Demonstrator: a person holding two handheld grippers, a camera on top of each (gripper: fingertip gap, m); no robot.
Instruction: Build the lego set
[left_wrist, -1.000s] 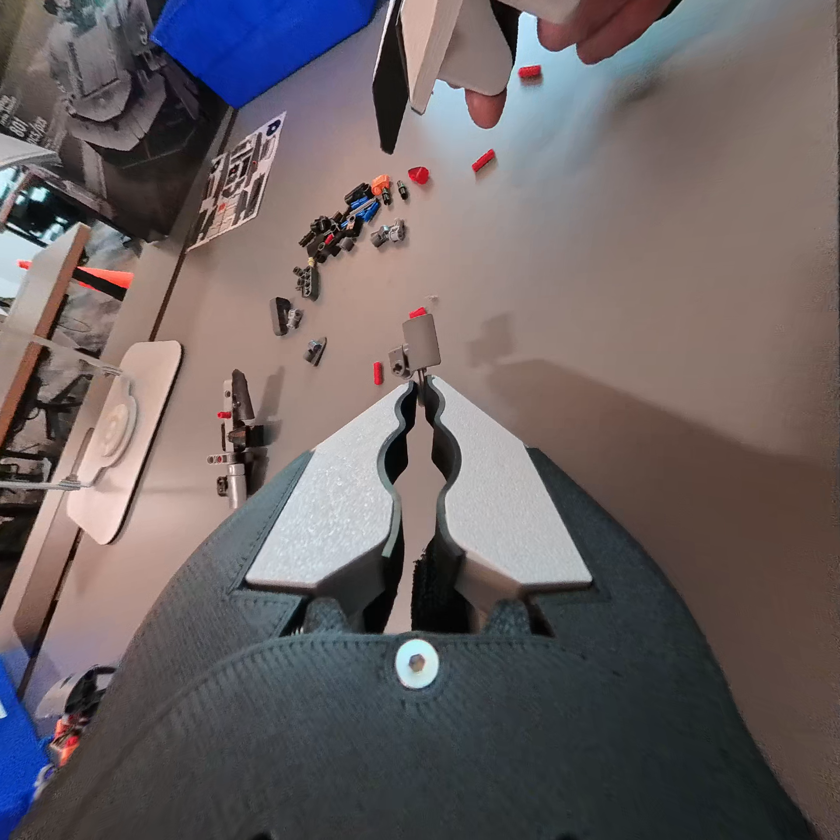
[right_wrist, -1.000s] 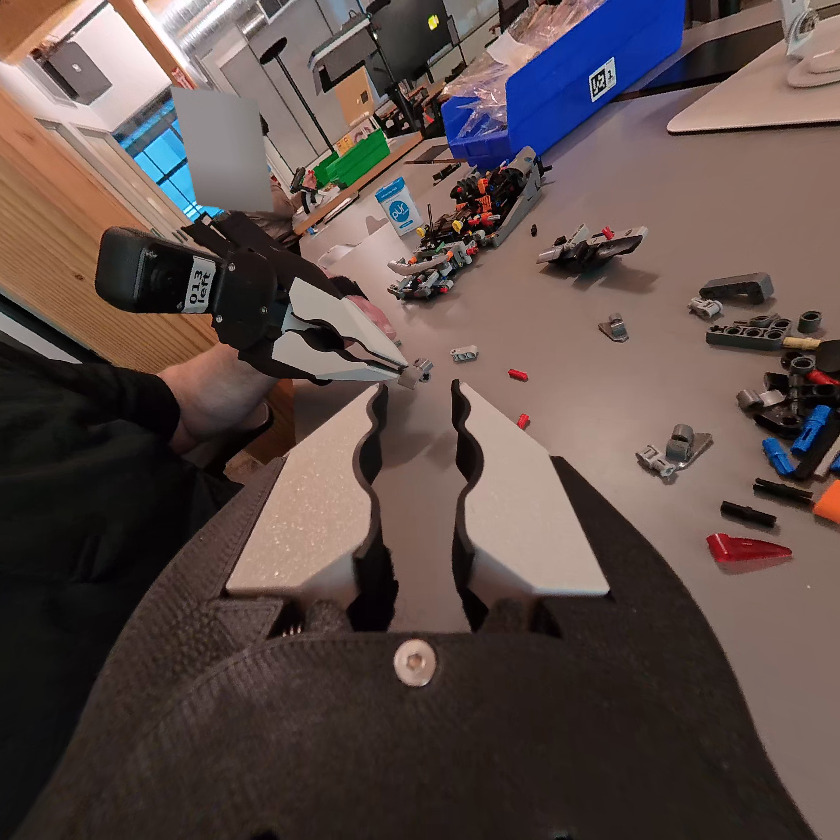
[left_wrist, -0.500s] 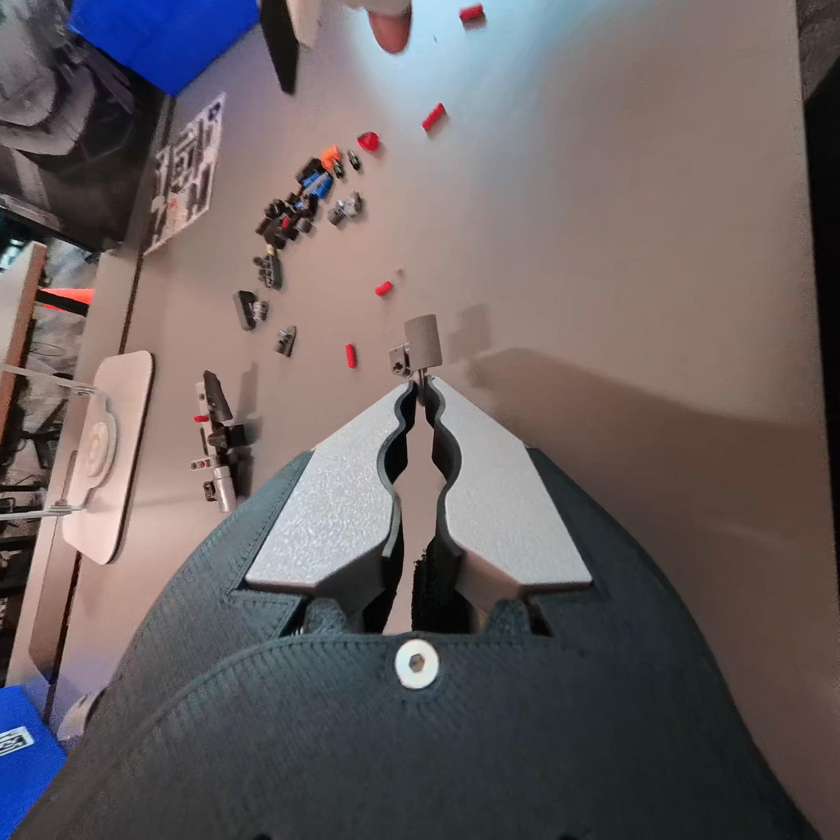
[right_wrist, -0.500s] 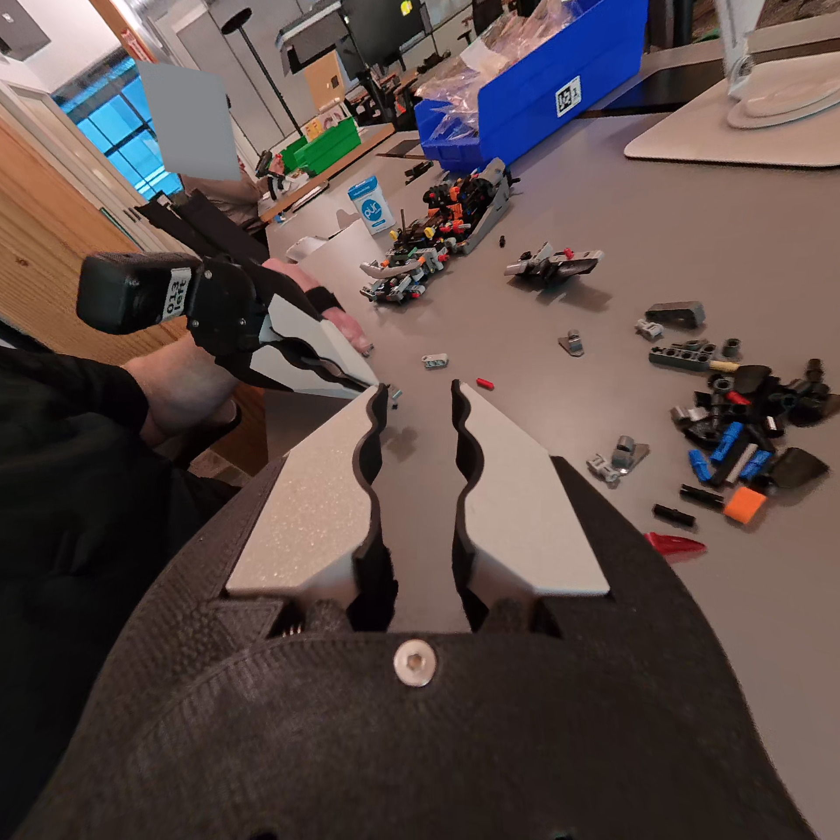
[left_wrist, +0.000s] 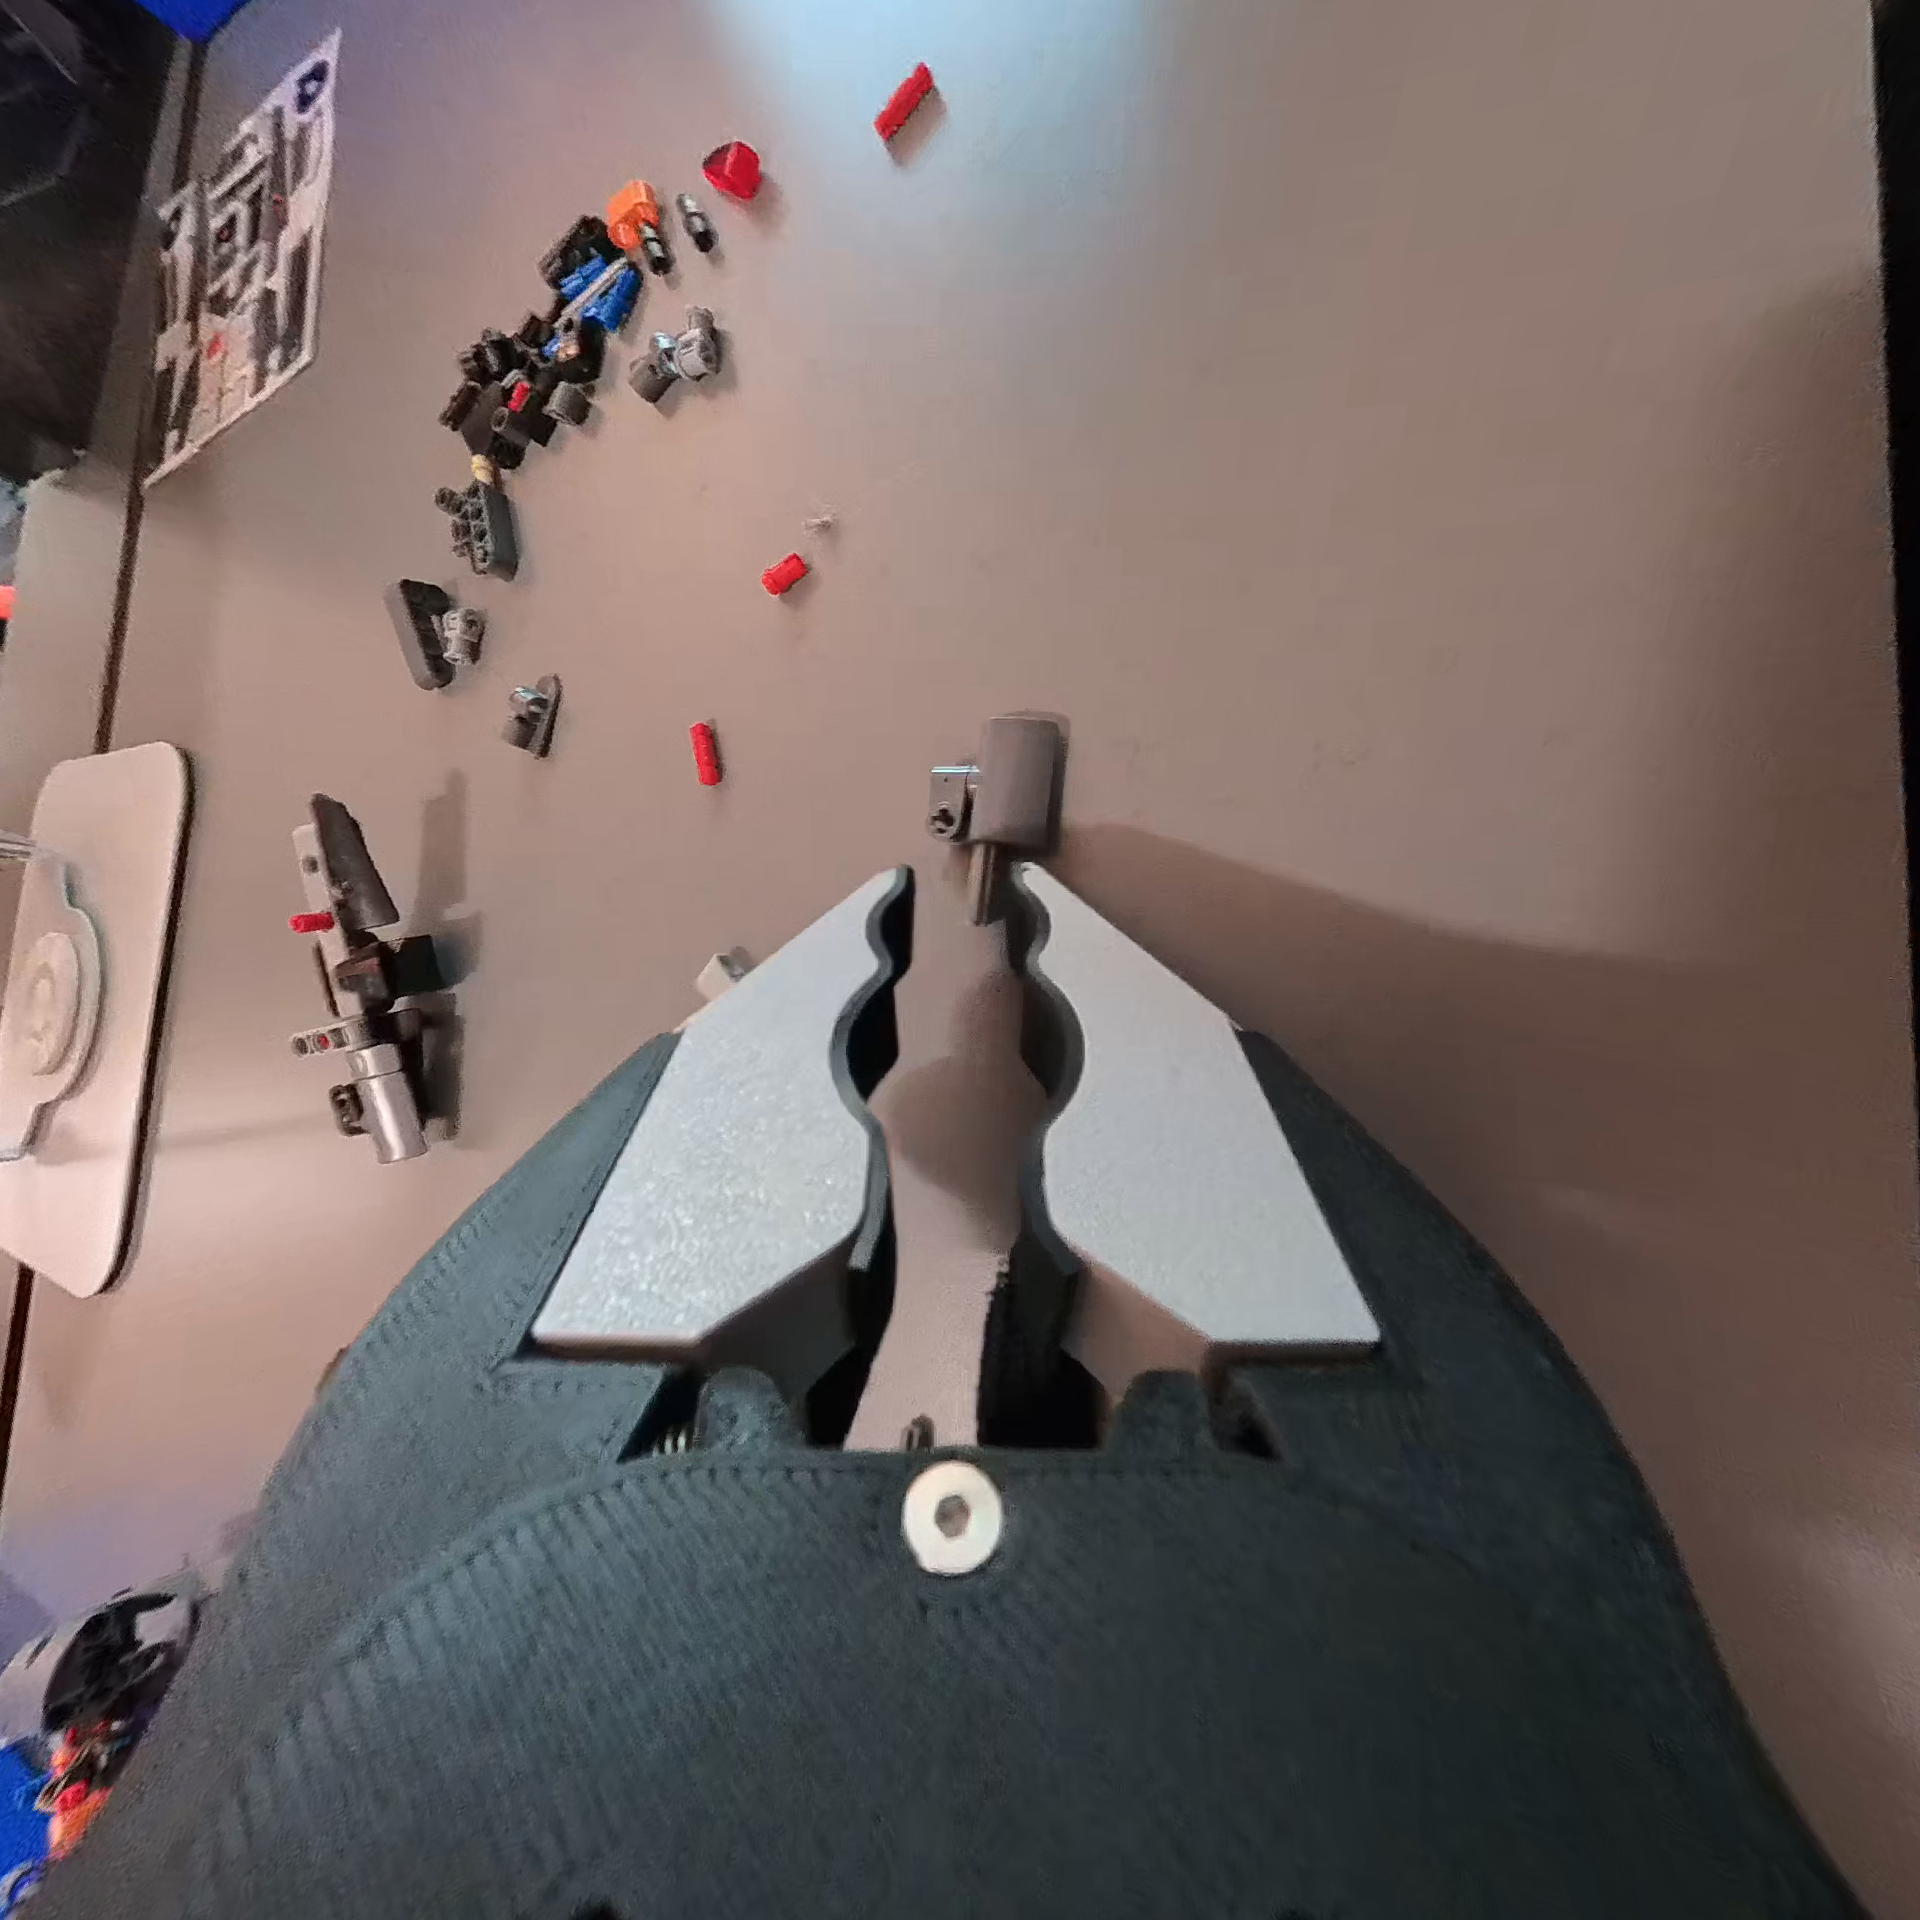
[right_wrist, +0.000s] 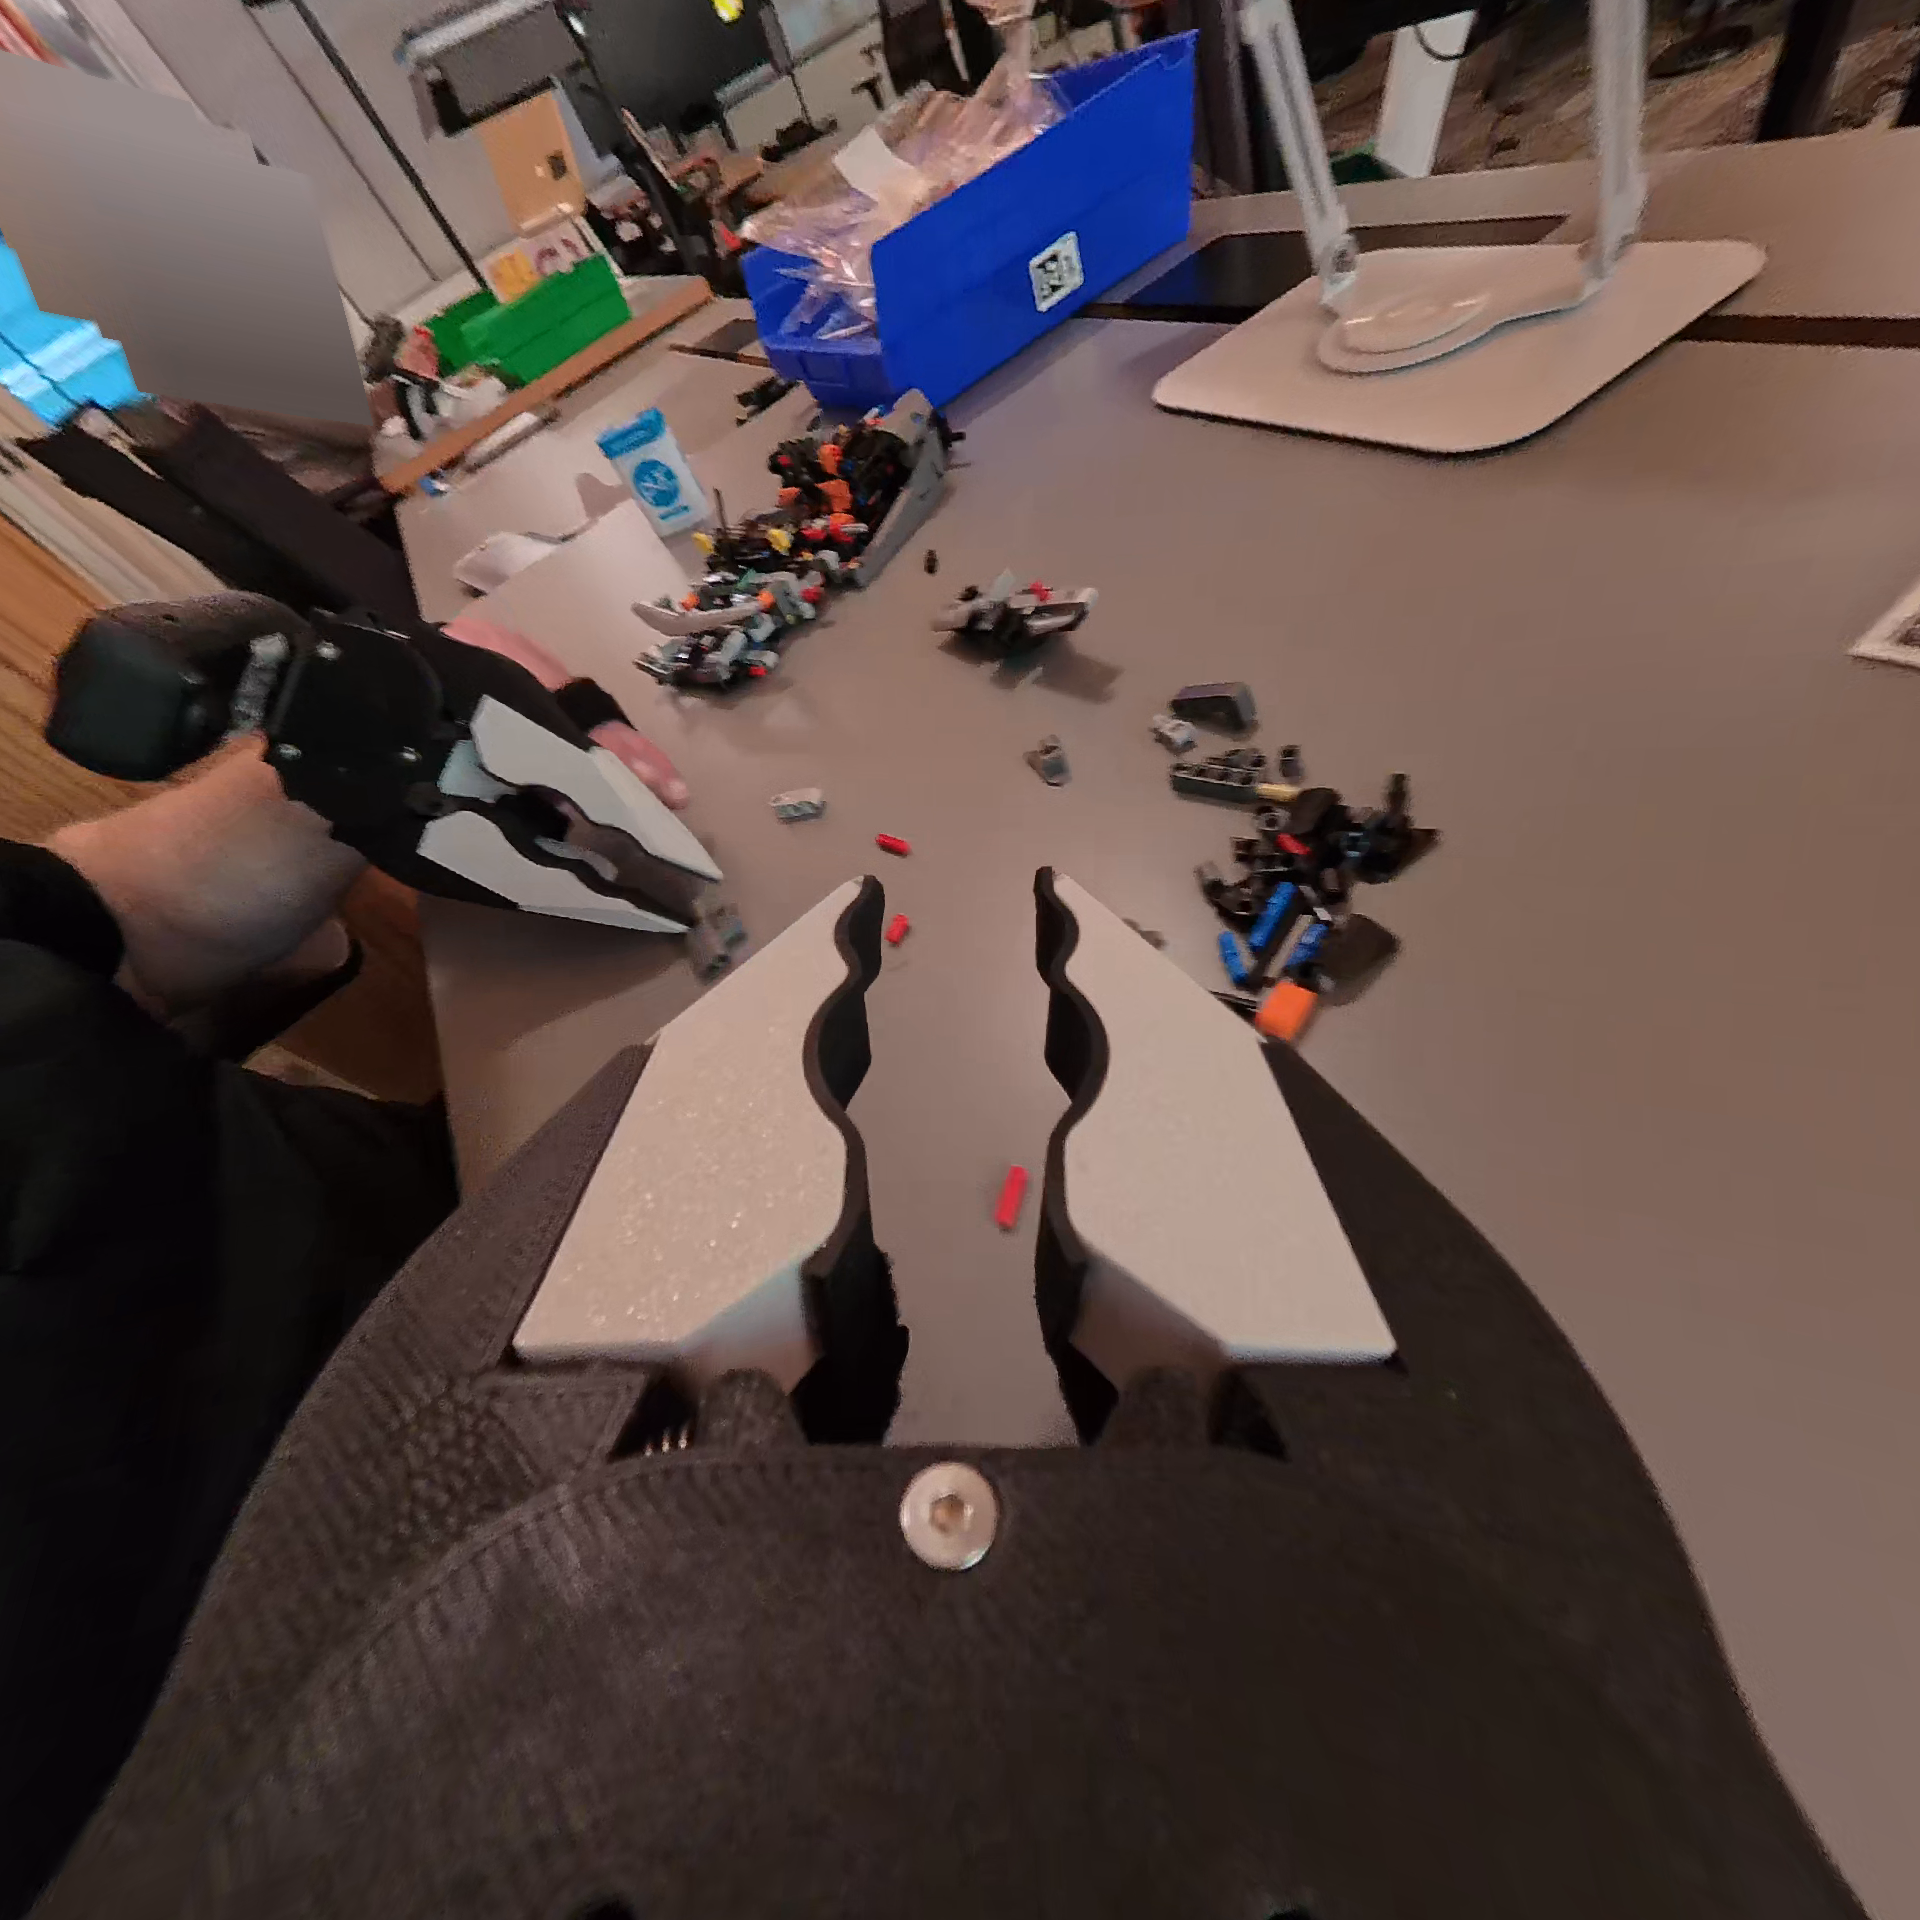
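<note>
We hold the left tool (left_wrist: 961, 883) with its fingers now parted around the pin of the small grey piece (left_wrist: 1003, 795), which lies at twelve o'clock just past the tips on the counter (left_wrist: 1455, 520). A second ago those fingers were clamped on that pin and the piece hung above the counter; now it appears set down. Our right tool (right_wrist: 956, 894) stays spread and empty, with a red pin (right_wrist: 1011, 1195) lying between its fingers. The loose-parts pile (right_wrist: 1309, 862) sits at two o'clock. We judge the risk thus: pulling back carelessly could drag the pin and roll the piece away.
</note>
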